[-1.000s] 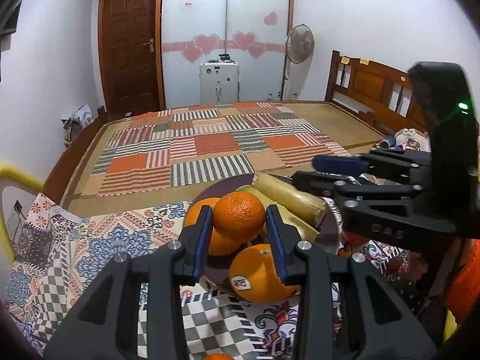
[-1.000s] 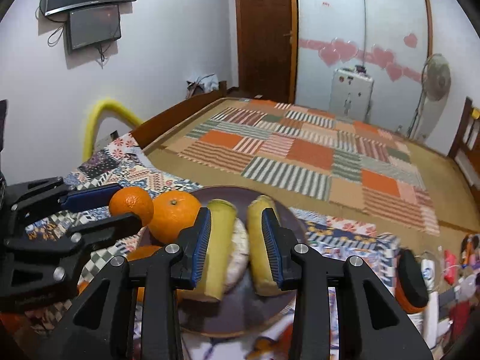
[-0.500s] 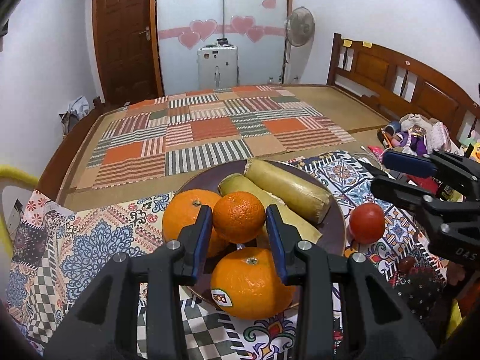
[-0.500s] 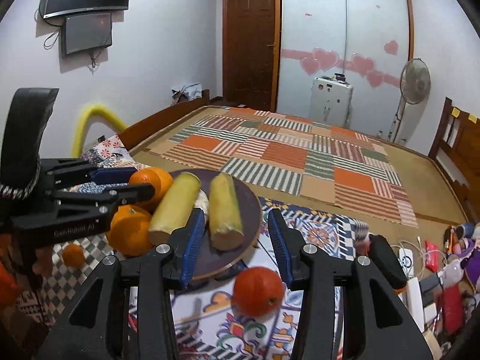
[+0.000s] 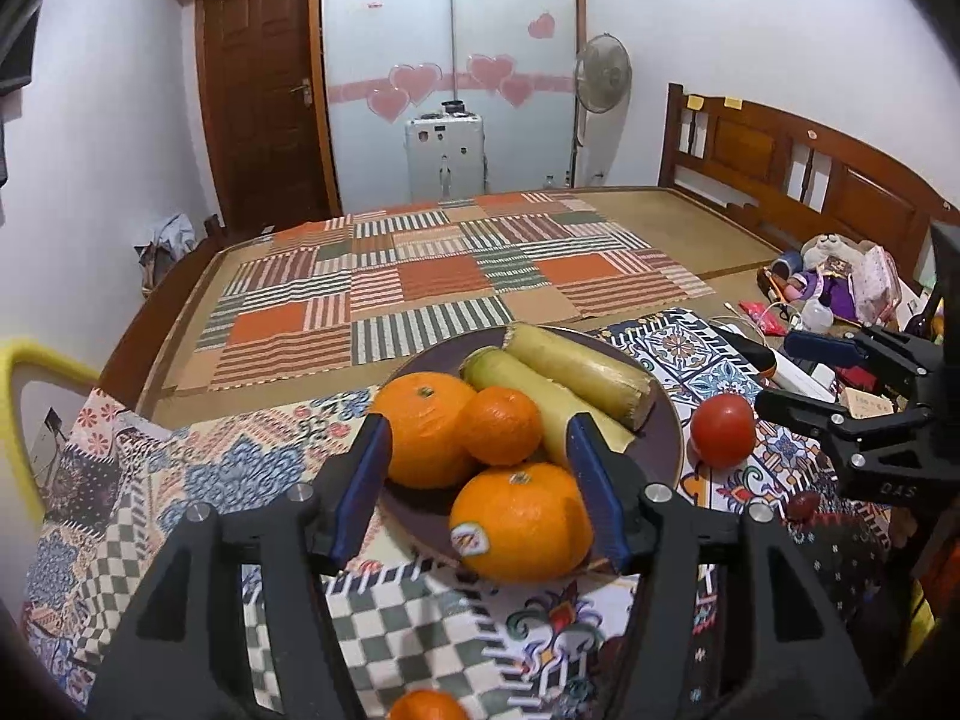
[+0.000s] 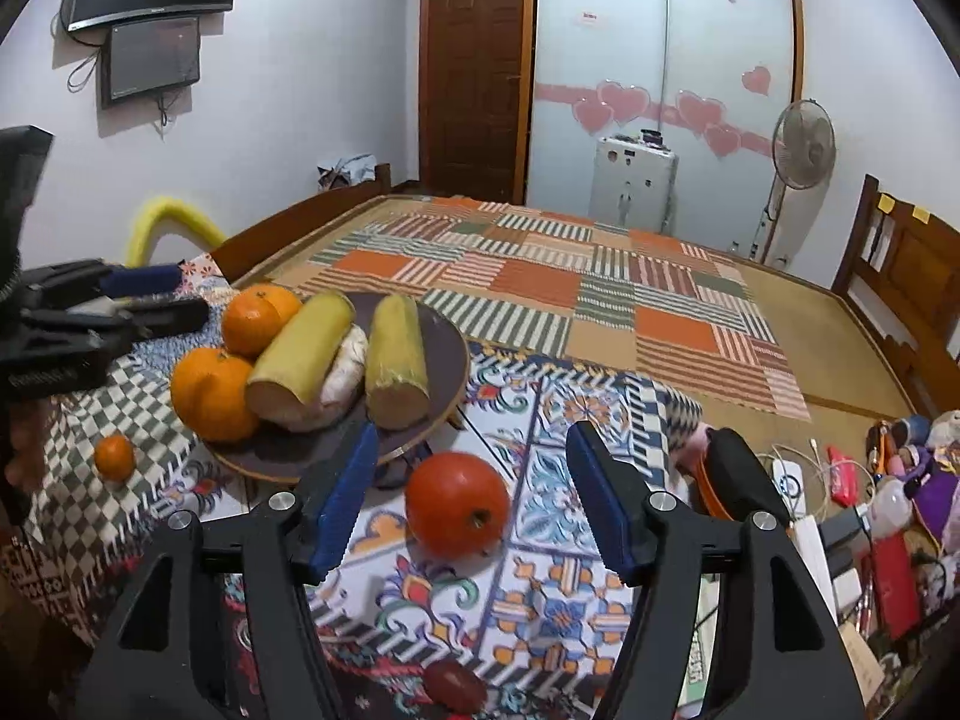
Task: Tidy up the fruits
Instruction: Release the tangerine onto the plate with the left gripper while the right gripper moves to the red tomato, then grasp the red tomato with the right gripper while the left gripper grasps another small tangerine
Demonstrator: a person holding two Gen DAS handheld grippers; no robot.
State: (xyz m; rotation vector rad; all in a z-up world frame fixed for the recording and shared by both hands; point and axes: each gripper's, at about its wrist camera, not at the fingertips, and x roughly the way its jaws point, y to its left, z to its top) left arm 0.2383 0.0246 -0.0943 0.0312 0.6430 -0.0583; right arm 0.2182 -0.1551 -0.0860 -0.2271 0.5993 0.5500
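A dark round plate (image 5: 669,426) (image 6: 447,369) on the patterned cloth holds three oranges and two yellow-green cut stalks (image 5: 585,369) (image 6: 396,354). The small orange (image 5: 501,425) lies on the plate between two bigger ones. My left gripper (image 5: 480,474) is open and empty, just behind the sticker orange (image 5: 519,519). A red tomato (image 6: 457,504) (image 5: 722,429) lies on the cloth right of the plate. My right gripper (image 6: 474,492) is open, its fingers on either side of the tomato without touching it.
A small mandarin (image 6: 114,457) (image 5: 426,705) lies on the checked cloth near me. A dark red fruit (image 6: 456,684) lies close below the right gripper. A black-orange case (image 6: 735,480), cables and clutter (image 6: 852,516) are at the right. The bed lies beyond.
My left gripper opened and let the small orange down onto the plate, then drew back. My right gripper moved right from the stalks to the tomato and opened wider.
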